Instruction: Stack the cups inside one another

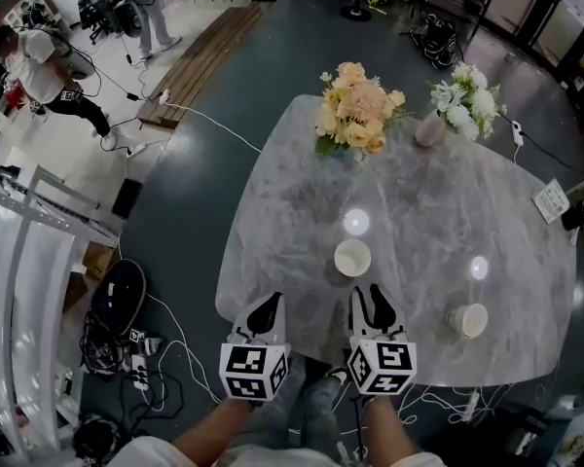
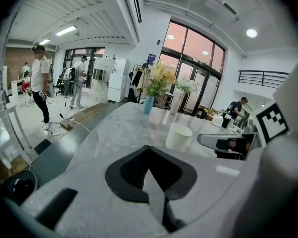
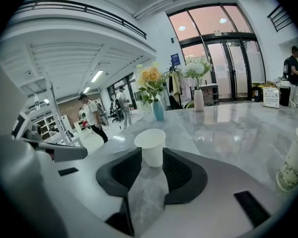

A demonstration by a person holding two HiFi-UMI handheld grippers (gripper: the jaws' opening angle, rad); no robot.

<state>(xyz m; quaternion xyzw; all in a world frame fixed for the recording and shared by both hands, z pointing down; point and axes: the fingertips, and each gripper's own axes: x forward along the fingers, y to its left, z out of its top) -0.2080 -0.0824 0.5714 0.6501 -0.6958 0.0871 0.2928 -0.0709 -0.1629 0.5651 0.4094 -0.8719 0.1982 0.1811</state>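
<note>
- Approach step, I'd say: the right gripper (image 1: 370, 298) is sitting with its jaws apart, the white cup (image 1: 352, 258) at mid-frame just ahead of the gap, ungripped.
- The left gripper (image 1: 266, 307) is hanging lower left, jaws together, empty.
- Next it'll need closing on that cup, then lifting it over the second cup (image 1: 469, 319) at lower right.
- The flower vases (image 1: 355, 115) are standing at the top of the table (image 1: 419, 202), blocking nothing.

No print, label or number is legible anywhere.
</note>
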